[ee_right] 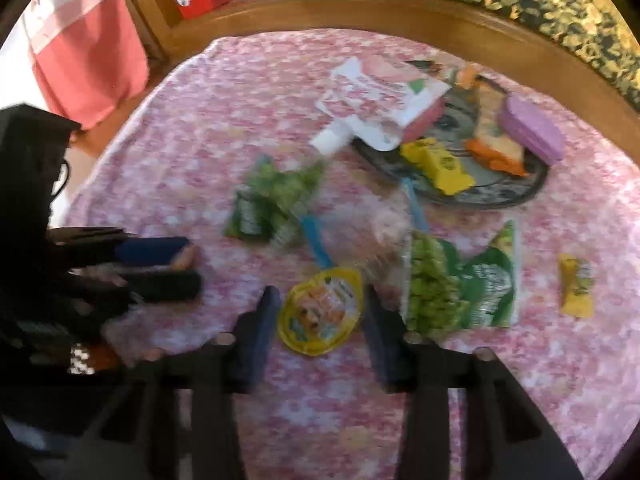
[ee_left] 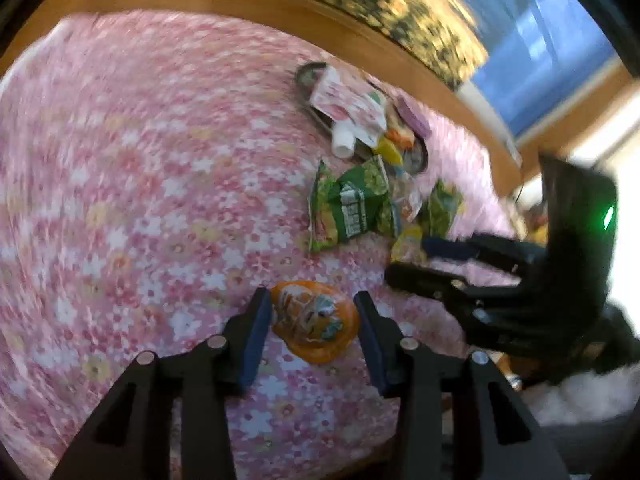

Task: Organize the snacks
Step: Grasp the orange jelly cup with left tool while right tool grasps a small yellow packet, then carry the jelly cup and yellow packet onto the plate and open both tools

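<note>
Pink flowered cloth (ee_left: 132, 168) fills the left wrist view, spread over a round table whose wooden rim (ee_left: 248, 0) curves along the far side. Broad open cloth lies to the left and near. The things crowd the far right, close to the rim. The left gripper (ee_left: 312, 316) grasps one orange jelly cup (ee_left: 316, 326), with a pad against each side of it. Farther off lie two green snack bags (ee_left: 352, 204). Beyond them is one dark plate (ee_left: 420, 158), with a white capped pouch (ee_left: 348, 108) leaning over its near edge. The right gripper (ee_left: 412, 260) reaches in from the right, its fingers just beside a yellow item. From here its grip cannot be told.

Wooden rim (ee_right: 360, 12) again bounds the far side in the right wrist view, with dark flowered fabric and a red box past it. Open cloth (ee_right: 208, 92) runs far left and along the near edge. One yellow jelly cup (ee_right: 320, 312) sits between the right gripper (ee_right: 320, 320) fingers, its rim close to both pads. Blur hides whether they press on it. Two green bags lie on the cloth, one far left (ee_right: 272, 200) and one near right (ee_right: 464, 284), with a blurred clear packet between them. The plate (ee_right: 500, 196) holds the pouch (ee_right: 380, 96), one purple bar (ee_right: 532, 128), one orange packet (ee_right: 496, 140) and one yellow packet (ee_right: 436, 164). A second yellow packet (ee_right: 576, 290) lies alone at the right. The left gripper (ee_right: 188, 264) enters at the left with something orange at its tips.
</note>
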Demonstrator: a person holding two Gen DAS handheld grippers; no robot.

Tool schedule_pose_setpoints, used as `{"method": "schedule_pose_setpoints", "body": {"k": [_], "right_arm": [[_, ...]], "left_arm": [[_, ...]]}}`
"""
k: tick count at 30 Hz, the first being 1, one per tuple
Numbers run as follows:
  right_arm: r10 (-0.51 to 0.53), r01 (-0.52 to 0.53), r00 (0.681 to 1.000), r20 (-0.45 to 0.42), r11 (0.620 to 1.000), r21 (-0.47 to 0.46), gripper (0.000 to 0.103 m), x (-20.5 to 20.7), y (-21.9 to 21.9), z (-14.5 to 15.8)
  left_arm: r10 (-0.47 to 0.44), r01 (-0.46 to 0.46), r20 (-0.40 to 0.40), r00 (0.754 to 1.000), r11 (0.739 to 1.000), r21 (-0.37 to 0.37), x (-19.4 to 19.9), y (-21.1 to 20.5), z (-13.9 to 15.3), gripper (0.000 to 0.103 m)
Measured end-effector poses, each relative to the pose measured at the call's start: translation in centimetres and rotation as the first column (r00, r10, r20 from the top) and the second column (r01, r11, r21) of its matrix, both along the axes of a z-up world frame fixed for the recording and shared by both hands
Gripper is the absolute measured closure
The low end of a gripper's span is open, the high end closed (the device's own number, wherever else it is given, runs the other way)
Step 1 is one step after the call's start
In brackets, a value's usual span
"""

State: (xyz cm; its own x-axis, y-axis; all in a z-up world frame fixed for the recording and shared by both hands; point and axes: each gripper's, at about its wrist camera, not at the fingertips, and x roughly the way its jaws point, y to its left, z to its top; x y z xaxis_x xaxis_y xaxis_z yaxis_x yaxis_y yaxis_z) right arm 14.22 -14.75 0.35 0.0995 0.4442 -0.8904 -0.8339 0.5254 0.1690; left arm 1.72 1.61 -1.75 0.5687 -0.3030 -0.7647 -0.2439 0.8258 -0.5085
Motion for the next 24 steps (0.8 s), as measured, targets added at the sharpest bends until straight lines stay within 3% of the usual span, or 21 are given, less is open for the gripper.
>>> {"method": "schedule_pose_setpoints", "body": {"k": [2,6,9,12,14,17,20,22,24], "right_arm": [[0.014,-0.014,1.0,-0.016,1.0,0.021,0.062,-0.1,-0.9,0.0],[0.025,-0.025,1.0,0.0,1.0,0.012,0.063,-0.5,-4.4,0.8],[-0.014,0.014,1.0,0.018,1.0,-0.023,0.063,-0.3,-7.5,1.4],[-0.063,0.064,0.998,0.018,0.993,-0.095,0.062,0.1,-10.2,0.2],[-0.1,0.098,0.995,-0.02,0.99,-0.1,0.075,0.7,-11.5,-0.6],[-0.082,0.079,0.996,-0.033,0.995,-0.065,0.076,1.3,-12.1,-0.5],[-0.048,0.047,0.999,-0.021,0.999,-0.019,0.077,1.7,-11.7,0.6],[-0.028,0.028,0.999,-0.017,0.999,0.037,0.077,2.1,-11.4,1.8],[-0.018,0.019,1.0,-0.015,0.993,0.113,0.077,2.9,-11.5,3.1]], "left_arm": [[0.017,-0.017,0.008,1.0,0.999,-0.032,-0.3,0.4,-0.1,0.061],[0.017,-0.017,-0.007,1.0,0.999,0.049,0.0,-1.0,0.6,0.063],[-0.022,0.023,-0.02,1.0,0.998,0.06,0.4,-2.7,0.8,0.063],[-0.009,0.021,-0.065,0.998,0.982,0.189,1.2,-4.7,0.7,0.062],[0.017,-0.001,-0.072,0.997,0.977,0.213,1.6,-5.1,0.7,0.062],[0.057,-0.038,-0.088,0.994,0.98,0.196,2.1,-5.1,0.9,0.064],[0.11,-0.096,-0.098,0.989,0.986,0.133,1.4,-4.4,1.6,0.066],[0.126,-0.12,-0.046,0.991,0.986,0.115,0.5,-4.2,3.0,0.066],[0.118,-0.12,0.022,0.993,0.981,0.151,0.4,-4.6,5.2,0.066]]}}
